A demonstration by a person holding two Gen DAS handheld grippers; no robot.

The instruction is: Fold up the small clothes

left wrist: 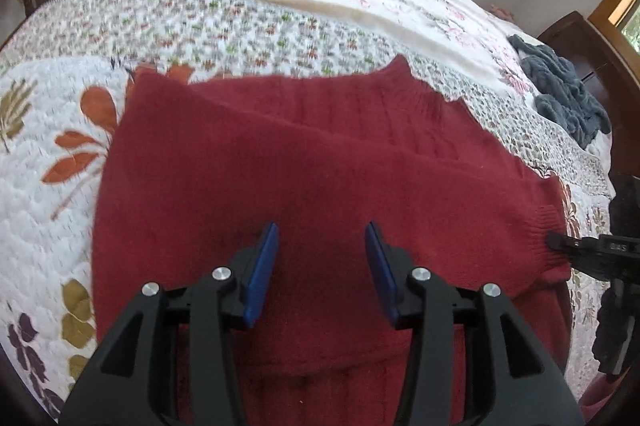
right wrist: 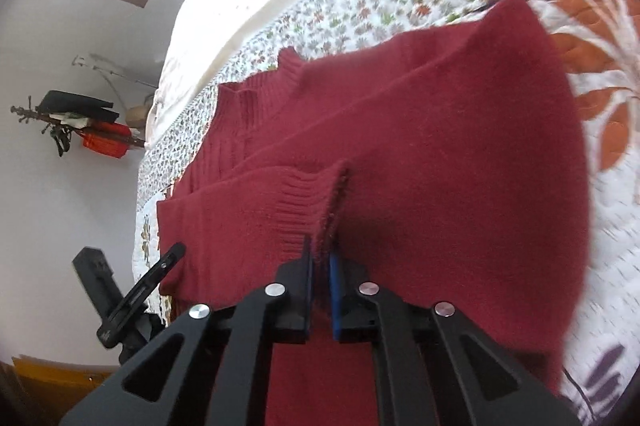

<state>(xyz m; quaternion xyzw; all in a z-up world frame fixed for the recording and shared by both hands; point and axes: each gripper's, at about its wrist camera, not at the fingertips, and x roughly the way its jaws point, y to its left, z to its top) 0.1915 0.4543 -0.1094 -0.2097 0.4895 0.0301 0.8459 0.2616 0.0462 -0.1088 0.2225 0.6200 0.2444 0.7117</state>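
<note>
Red knitted sweater [left wrist: 304,162] spread on the floral quilt [left wrist: 48,130] of the bed, 1 sleeve folded across its body. Left gripper [left wrist: 322,238] hovers above the sweater, jaws parted and empty. Right gripper [right wrist: 320,258] is clenched on the ribbed cuff [right wrist: 308,198]. A grey garment [left wrist: 560,94] lies near the bed's far edge.

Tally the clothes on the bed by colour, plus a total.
Red: 1, the sweater
Dark grey-blue: 1, the crumpled garment
Total: 2
The right tongs pinch the sweater's cuff; the left tongs are open.
</note>
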